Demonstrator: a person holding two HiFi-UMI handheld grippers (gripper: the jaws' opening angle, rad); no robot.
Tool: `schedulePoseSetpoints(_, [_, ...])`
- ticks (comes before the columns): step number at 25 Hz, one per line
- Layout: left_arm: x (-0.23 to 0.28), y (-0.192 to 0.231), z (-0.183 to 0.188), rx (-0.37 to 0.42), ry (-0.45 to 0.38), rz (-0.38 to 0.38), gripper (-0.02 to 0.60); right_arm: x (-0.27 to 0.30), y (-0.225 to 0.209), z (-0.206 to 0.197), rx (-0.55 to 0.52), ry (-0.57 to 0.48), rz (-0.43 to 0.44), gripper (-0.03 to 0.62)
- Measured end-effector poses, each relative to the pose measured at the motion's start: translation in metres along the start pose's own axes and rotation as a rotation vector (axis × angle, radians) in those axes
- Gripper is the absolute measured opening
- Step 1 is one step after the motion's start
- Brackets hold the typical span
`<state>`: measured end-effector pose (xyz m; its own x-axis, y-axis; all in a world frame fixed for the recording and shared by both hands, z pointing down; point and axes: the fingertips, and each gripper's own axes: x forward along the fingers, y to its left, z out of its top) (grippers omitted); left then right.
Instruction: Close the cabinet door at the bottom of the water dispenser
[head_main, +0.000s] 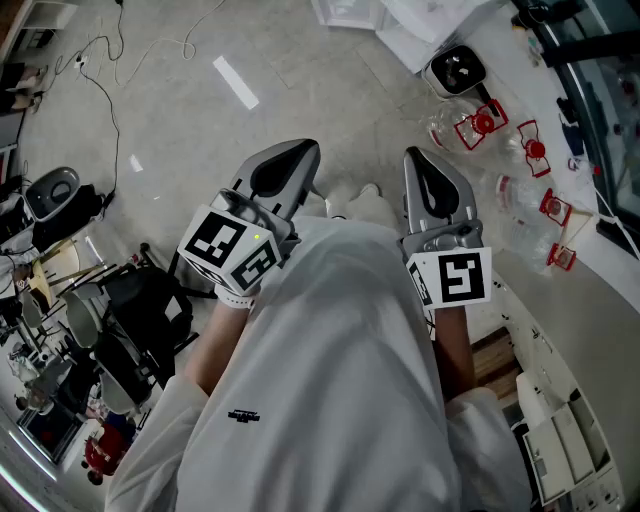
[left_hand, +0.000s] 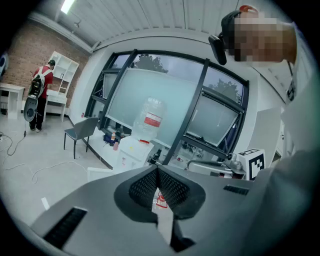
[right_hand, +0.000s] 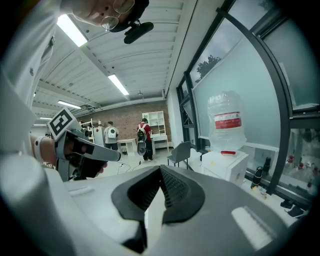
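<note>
The water dispenser (right_hand: 226, 167) was a white, box-shaped cabinet standing on the floor against the glazed wall. A clear water bottle (right_hand: 226, 120) with a red and white label sat neck-down on its top. It was well apart from both grippers, ahead of them. Its lower door was too small to tell if it stood open or closed. A grey chair (right_hand: 181, 151) stood near it. The left gripper (left_hand: 158, 169) had its jaws pressed together with nothing between them. The right gripper (right_hand: 160, 167) was clenched and empty in the same way. Both were held in front of the person's white shirt (head_main: 330, 380).
</note>
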<state>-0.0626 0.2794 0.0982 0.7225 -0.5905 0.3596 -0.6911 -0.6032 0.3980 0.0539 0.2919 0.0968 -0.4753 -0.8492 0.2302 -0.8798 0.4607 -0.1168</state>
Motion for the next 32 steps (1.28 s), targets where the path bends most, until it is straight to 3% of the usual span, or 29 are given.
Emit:
schedulePoseSetpoints(4, [-0.028, -0.003, -0.001, 0.003, -0.001, -0.024, 0.005, -0.003, 0.022, -0.003, 0.036, 0.028, -0.013, 0.011])
schedulePoseSetpoints(8, [-0.042, 0.013, 0.001, -0.008, -0.015, -0.035, 0.005, 0.006, 0.042, 0.005, 0.020, 0.011, -0.038, 0.009])
schedulePoseSetpoints(12, [-0.049, 0.030, 0.003, -0.020, -0.043, -0.033, 0.005, 0.015, 0.047, -0.002, 0.071, 0.012, -0.042, 0.009])
schedulePoseSetpoints(23, [-0.101, 0.123, 0.019, -0.045, -0.099, 0.012, 0.005, 0.068, 0.067, 0.008, 0.152, -0.046, -0.101, 0.009])
schedulePoseSetpoints(28, [-0.101, 0.150, 0.026, -0.059, -0.086, -0.004, 0.005, 0.094, 0.096, 0.011, 0.117, -0.023, -0.086, 0.009])
schedulePoseSetpoints(32, [-0.084, 0.161, 0.035, -0.055, -0.074, -0.014, 0.005, 0.115, 0.088, 0.008, 0.139, 0.019, -0.077, 0.009])
